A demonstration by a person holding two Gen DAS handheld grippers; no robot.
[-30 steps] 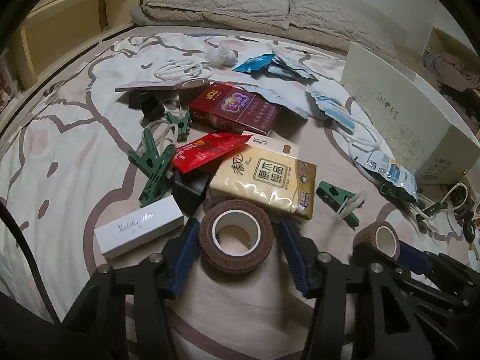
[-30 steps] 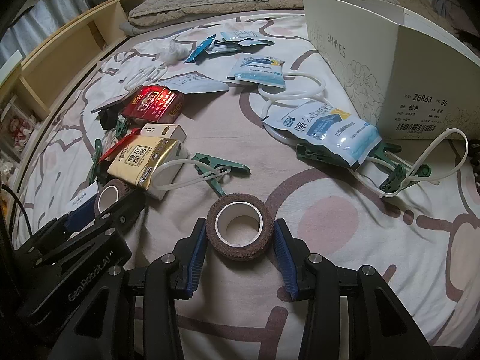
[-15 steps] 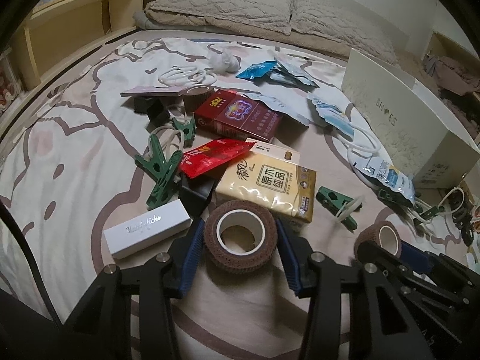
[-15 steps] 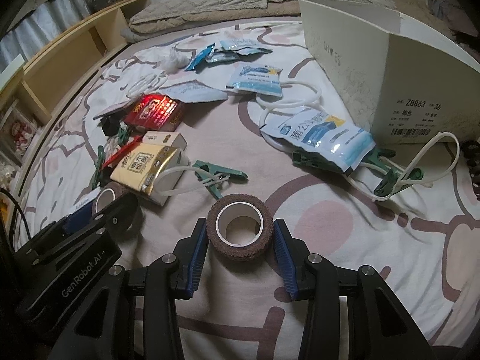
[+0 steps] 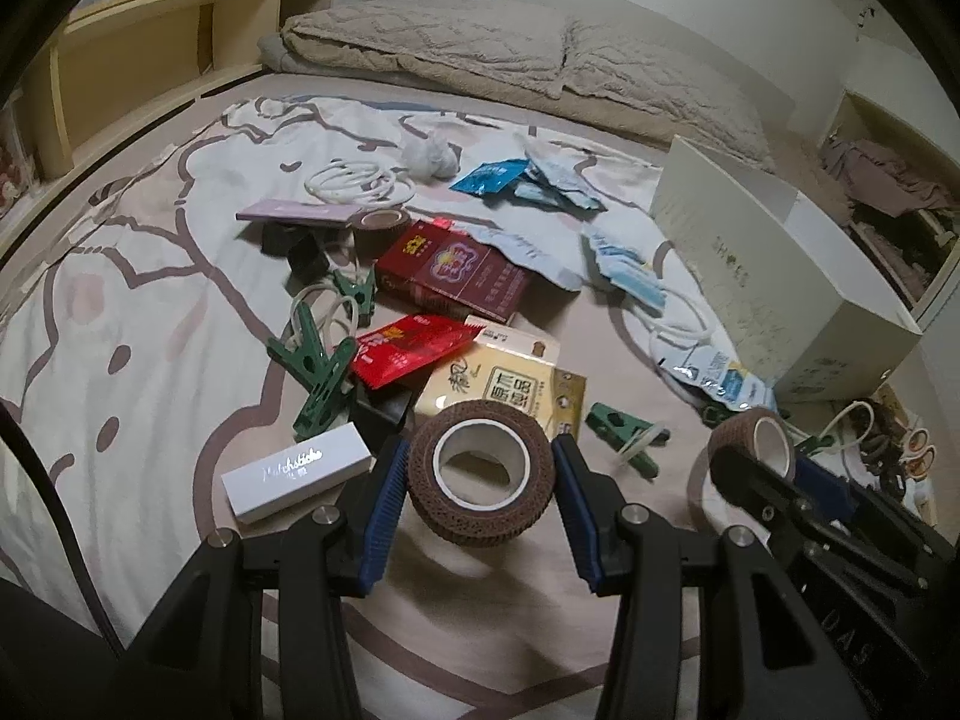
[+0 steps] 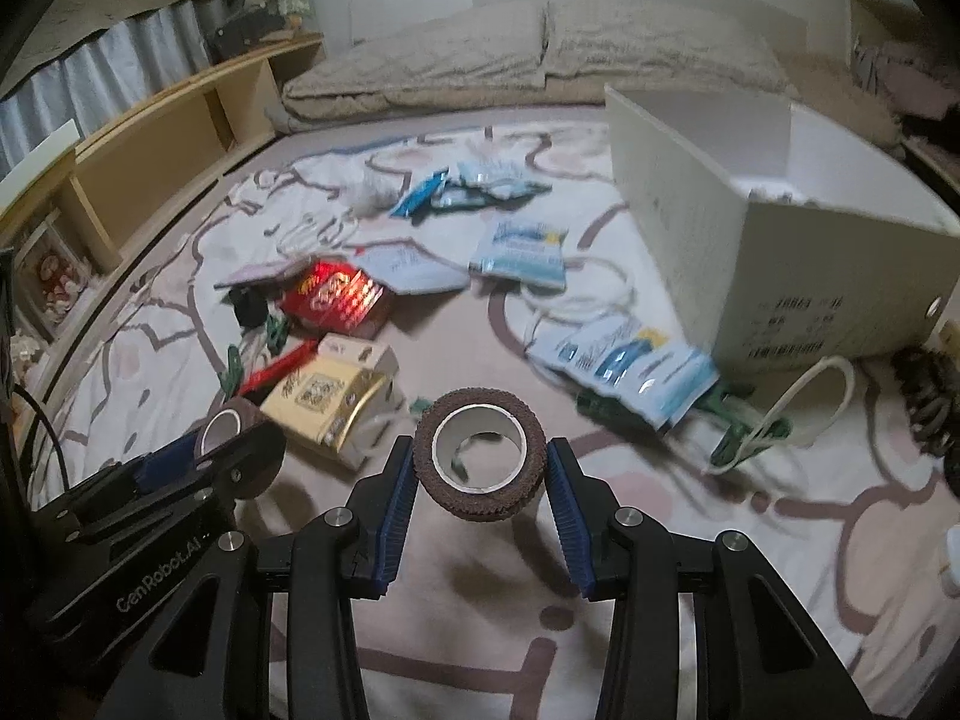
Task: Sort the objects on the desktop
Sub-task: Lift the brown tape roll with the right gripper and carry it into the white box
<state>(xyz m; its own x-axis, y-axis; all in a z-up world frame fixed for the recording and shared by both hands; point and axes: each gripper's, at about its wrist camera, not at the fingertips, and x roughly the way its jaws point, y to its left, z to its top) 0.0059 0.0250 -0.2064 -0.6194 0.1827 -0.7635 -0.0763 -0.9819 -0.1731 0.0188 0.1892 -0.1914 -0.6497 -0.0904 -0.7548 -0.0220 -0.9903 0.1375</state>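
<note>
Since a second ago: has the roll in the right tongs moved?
Yes. The brown roll has lifted off the bedspread; its shadow now lies below it, and it stands higher against the shoebox.

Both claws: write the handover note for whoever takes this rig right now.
Left claw: shut on a brown tape roll, held clear of the bedspread.
Right claw: shut on a second brown tape roll, also clear of the bedspread.
Shoe box stands open to the right; nothing visible inside from here.
Done: both rolls picked up.
Left: place both rolls, then sort the green clips, red carton, tissue pack, white matchstick box, mask packets and white cords.
</note>
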